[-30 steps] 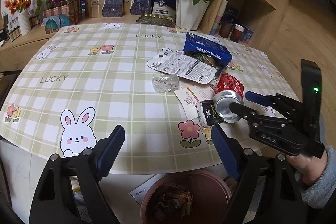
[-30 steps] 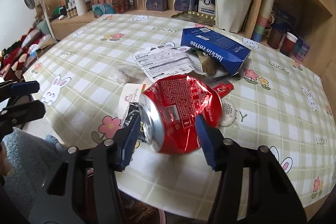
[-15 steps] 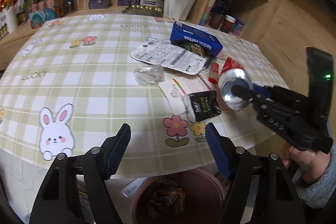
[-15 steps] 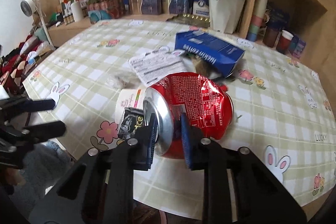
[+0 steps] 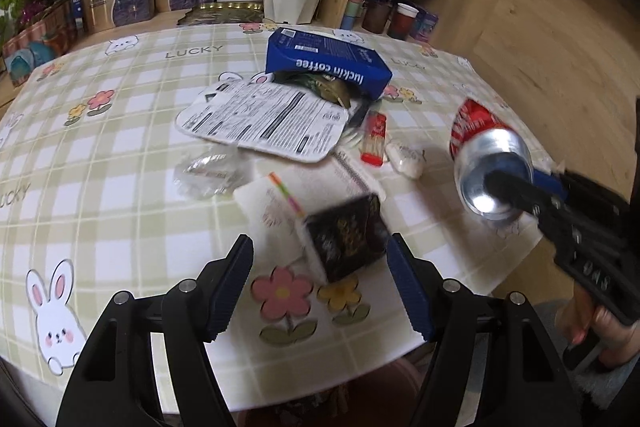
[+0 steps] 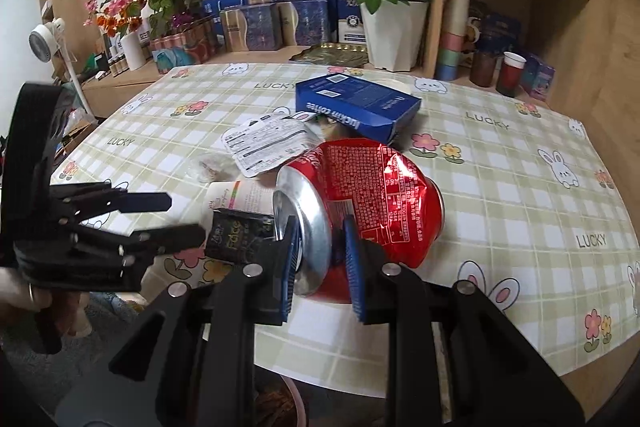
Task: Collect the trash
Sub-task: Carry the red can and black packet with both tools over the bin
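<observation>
The right gripper is clamped on the rim of a crushed red can, one blue pad inside the mouth and the other against the dented side; its jaws closed on the can within the last second. In the left wrist view the can hangs above the right edge of the table, its silver end toward the camera, with a hand on the gripper's handle.

The left gripper has its jaws apart with nothing pressed between them; they have narrowed a little in the last second. Just beyond its fingertips lies a small black packet, blurred, on the near edge of the table beside a printed pink flower. The packet partly rests on a white paper cup lying on its side. Left of the cup is a crumpled clear wrapper.

Farther in, a flat white label sheet lies on the checked cloth, and a thin red sachet and a small white packet lie to its right. Behind them a blue coffee box lies on its side with a greenish wrapper showing at its open end.

At the back stand a white pot of red roses and stacked blue and gold boxes. Below the table's near edge the rim of a brown bin shows
</observation>
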`<state>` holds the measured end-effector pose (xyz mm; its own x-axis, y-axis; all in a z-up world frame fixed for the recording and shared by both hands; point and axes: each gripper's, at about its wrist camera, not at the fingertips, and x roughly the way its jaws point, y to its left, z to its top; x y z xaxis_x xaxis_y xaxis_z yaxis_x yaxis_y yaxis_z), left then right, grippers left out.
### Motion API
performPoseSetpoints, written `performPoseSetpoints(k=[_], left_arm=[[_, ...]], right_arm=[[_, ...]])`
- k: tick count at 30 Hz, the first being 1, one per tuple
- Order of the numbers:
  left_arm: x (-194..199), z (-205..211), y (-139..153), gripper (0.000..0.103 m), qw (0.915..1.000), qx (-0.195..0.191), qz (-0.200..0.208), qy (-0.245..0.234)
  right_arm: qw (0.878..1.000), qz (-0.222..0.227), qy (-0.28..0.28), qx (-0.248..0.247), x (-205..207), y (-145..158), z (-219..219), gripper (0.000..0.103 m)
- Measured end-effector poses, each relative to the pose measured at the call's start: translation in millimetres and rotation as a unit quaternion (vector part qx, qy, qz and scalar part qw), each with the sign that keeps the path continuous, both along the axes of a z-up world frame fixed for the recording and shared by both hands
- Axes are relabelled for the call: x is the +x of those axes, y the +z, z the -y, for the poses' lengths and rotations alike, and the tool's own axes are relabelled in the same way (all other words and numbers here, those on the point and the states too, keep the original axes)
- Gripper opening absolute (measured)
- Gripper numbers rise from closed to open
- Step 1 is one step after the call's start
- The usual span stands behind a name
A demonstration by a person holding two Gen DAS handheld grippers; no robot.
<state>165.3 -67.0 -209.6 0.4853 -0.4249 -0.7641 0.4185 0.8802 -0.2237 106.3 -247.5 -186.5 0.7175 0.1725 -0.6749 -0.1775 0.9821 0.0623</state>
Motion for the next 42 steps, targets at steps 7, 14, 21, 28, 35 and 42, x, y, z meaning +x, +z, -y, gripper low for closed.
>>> performPoseSetpoints(k=[7,14,21,28,35,42], left_arm=[[17.8,19.2,4.2,0.067,0.9995,0.024,0.016,-0.008],[12.4,33.0,-16.1,0.068,0.9981,0.049,0.005,-0.036],[11.0,49.5,-30.3,0.085,0.994,0.097,0.019,-0.047],[11.3,69.5,-39.2,0.089,0.9895,0.131,0.036,-0.049],[7.6,73.4,-42.0,0.074,0.9841,0.16,0.057,-0.054],[3.7,55.2,-23.6,0.062,0.9904,0.12,0.05,-0.047]], right_arm=[[1.0,0.002,-0.019,0.01,1.7,-0.4,18.1,0.025],[0.999,-0.003,-0.027,0.021,-0.1,-5.0,30.1,0.025],[0.999,-0.008,-0.031,0.028,-1.9,-9.7,31.6,0.025],[0.999,-0.009,-0.035,0.031,-2.1,-11.3,34.5,0.025],[0.999,-0.013,-0.037,0.034,-3.3,-13.1,36.9,0.025],[0.999,-0.009,-0.034,0.034,-6.9,-11.6,35.2,0.025]])
